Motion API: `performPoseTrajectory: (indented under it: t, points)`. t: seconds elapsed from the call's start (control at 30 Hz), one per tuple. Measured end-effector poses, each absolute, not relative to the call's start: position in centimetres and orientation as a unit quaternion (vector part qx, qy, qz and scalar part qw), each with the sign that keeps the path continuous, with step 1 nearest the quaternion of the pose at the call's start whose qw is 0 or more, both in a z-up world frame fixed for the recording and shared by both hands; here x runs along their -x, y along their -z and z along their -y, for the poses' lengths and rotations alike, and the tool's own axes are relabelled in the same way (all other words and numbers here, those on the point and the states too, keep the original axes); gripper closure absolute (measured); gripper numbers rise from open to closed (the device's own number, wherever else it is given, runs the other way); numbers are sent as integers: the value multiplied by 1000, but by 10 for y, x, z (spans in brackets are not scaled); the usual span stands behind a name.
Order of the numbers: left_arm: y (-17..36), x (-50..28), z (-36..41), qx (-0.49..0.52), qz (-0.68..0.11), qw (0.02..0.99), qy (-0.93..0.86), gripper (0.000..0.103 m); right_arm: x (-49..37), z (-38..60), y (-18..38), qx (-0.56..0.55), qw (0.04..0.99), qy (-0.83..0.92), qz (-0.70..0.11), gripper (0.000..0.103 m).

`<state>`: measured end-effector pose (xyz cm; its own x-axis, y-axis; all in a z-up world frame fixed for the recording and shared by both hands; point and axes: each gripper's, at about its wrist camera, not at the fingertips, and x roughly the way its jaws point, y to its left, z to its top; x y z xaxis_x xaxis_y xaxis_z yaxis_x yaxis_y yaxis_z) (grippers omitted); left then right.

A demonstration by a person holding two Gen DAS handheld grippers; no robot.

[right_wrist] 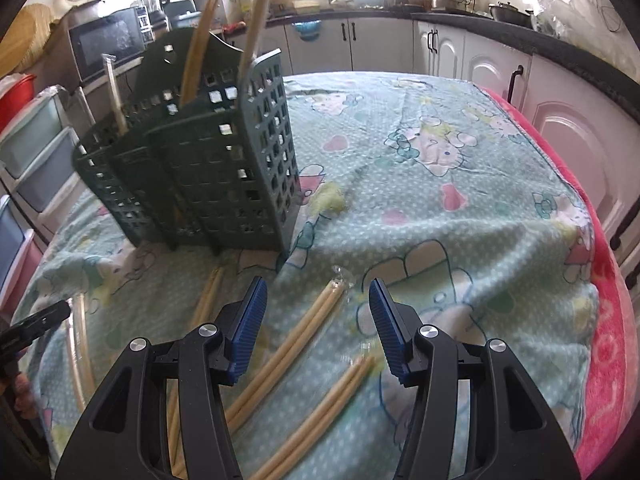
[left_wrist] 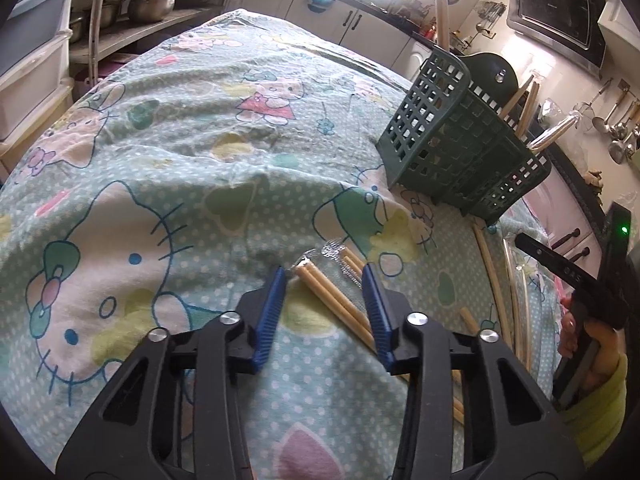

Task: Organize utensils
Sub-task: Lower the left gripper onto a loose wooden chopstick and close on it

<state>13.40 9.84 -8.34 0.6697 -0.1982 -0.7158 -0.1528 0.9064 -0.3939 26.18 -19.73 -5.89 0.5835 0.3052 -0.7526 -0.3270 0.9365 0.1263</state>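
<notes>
Nearest your left gripper (left_wrist: 325, 276), a wrapped pair of chopsticks (left_wrist: 332, 296) is lying on the patterned cloth (left_wrist: 160, 152), its near end running under the right-hand blue pad (left_wrist: 376, 308). You are bracketing that pair with the jaws partly open; the left-hand pad is standing just clear of the sticks, so nothing is clamped yet. You seem to be mid-pickup: one more pair to gather for the green slotted holder (left_wrist: 460, 136), which is standing far and to the right with several pairs already upright in it.

Your right gripper (right_wrist: 318, 296) is hovering about half open and empty over two more wrapped pairs (right_wrist: 288, 344), with the holder (right_wrist: 224, 152) far and to its left. More pairs are lying on the cloth near the holder's foot.

Next, you are likely needing to press the left pads onto the sticks, squarely across both so neither slips out of the crinkled plastic sleeve, then lift and tilt them upright before carrying them toward the holder's open top.
</notes>
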Motion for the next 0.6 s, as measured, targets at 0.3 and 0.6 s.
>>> performPoseTrajectory:
  t: [0.3,0.6]
  points:
    - [85,-134,-102,219,-407,887,9,81,-282,192,80,3,877,-173,-448,61]
    - [85,-137,-104,217,-410,886,2,86,-282,198,80,-15,882,-172,-438,92]
